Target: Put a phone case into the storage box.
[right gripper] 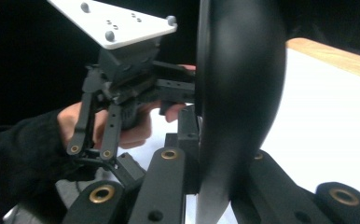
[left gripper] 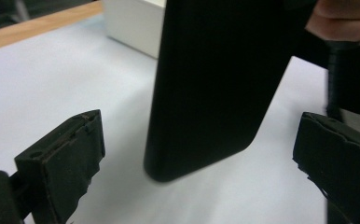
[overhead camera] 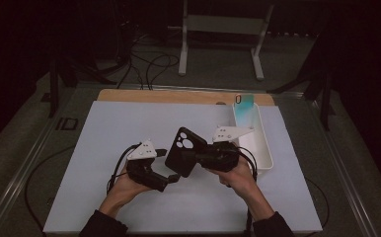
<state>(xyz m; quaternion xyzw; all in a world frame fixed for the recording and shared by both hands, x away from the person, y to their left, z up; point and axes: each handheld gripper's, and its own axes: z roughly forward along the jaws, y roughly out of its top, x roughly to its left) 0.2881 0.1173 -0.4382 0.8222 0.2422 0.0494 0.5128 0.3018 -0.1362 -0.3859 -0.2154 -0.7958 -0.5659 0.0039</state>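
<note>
My left gripper (overhead camera: 172, 177) spread wide, jaws flanking lower end of black phone case (overhead camera: 182, 150); case raised above white worktop (overhead camera: 129, 128), clamped edge-on in my right gripper (overhead camera: 194, 157); white bin (overhead camera: 265, 143) just right

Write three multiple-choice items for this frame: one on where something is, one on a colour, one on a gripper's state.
1. Where does the white bin stand?
A. at the table's right edge
B. at its left edge
C. on the floor

2. What colour is the phone case held up over the table?
A. white
B. black
C. red

3. How do the left gripper jaws stand?
A. shut on the case
B. shut on nothing
C. open, either side of the case's lower end

Answers: 1 A, the high view shows the bin by the right hand; 2 B, it is dark in every view; 3 C, the left gripper view shows gaps on both sides, while the right gripper clamps the case.
</note>
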